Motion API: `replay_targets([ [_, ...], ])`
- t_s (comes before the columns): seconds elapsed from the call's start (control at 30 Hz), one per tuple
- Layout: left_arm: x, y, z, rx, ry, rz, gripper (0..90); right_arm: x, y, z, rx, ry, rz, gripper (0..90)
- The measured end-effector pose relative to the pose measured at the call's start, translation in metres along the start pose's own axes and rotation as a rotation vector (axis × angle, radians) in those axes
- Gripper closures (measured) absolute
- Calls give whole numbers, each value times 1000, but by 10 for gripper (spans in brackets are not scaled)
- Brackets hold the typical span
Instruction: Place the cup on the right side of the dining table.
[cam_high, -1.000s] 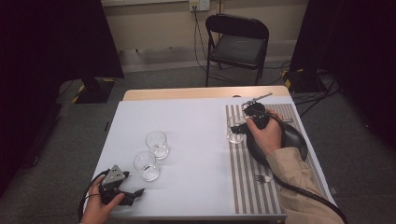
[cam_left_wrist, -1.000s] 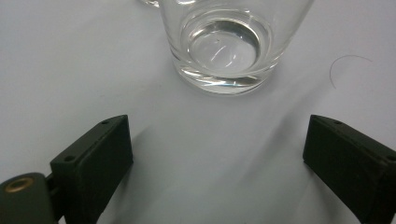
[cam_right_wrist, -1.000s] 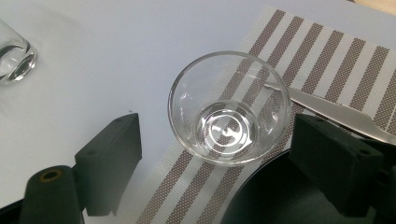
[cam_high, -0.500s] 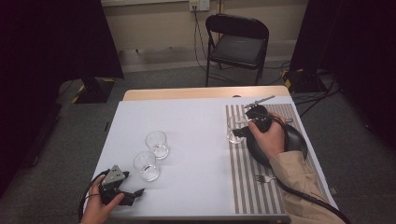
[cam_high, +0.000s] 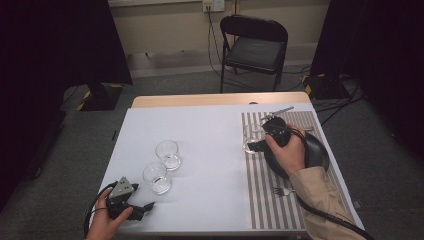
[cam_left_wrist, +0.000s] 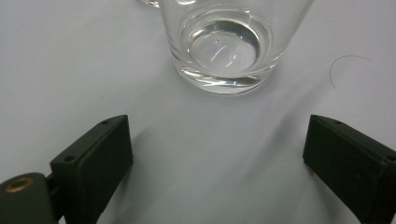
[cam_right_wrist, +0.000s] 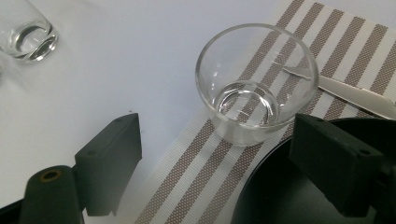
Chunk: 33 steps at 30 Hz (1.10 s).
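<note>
A clear empty glass (cam_right_wrist: 254, 88) stands on the left edge of the striped placemat (cam_high: 265, 200), also seen from above as the glass (cam_high: 250, 141). My right gripper (cam_right_wrist: 215, 154) is open just short of it, jaws wide and not touching it; in the high view the right gripper (cam_high: 259, 146) hangs over the mat beside the black plate. Two more empty glasses (cam_high: 167, 154) (cam_high: 156, 177) stand close together on the white table's left half. The nearer glass (cam_left_wrist: 224, 46) is right ahead of my open left gripper (cam_left_wrist: 215, 158), whose jaws are empty. That left gripper (cam_high: 142, 207) rests near the front edge.
A black plate (cam_high: 315, 150) lies on the mat under the right hand. A fork (cam_high: 280, 191) lies at the mat's near part and a knife (cam_right_wrist: 355, 95) just behind the glass. A folding chair (cam_high: 255, 47) stands beyond the white table (cam_high: 210, 125).
The right hand and its gripper have shifted slightly back toward the person; the glass on the mat has stayed put. The left gripper has not moved.
</note>
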<state>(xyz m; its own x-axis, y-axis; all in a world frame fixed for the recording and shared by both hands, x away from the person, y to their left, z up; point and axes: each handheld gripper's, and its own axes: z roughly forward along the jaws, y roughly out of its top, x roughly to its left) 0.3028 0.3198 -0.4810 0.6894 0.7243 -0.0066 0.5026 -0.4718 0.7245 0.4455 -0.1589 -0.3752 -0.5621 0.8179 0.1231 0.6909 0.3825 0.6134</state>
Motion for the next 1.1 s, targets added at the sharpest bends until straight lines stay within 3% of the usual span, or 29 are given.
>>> replay_targets([
  [1.1,0,0,0,0,1,1,75,14,-10,-1,15,49,-39,159],
])
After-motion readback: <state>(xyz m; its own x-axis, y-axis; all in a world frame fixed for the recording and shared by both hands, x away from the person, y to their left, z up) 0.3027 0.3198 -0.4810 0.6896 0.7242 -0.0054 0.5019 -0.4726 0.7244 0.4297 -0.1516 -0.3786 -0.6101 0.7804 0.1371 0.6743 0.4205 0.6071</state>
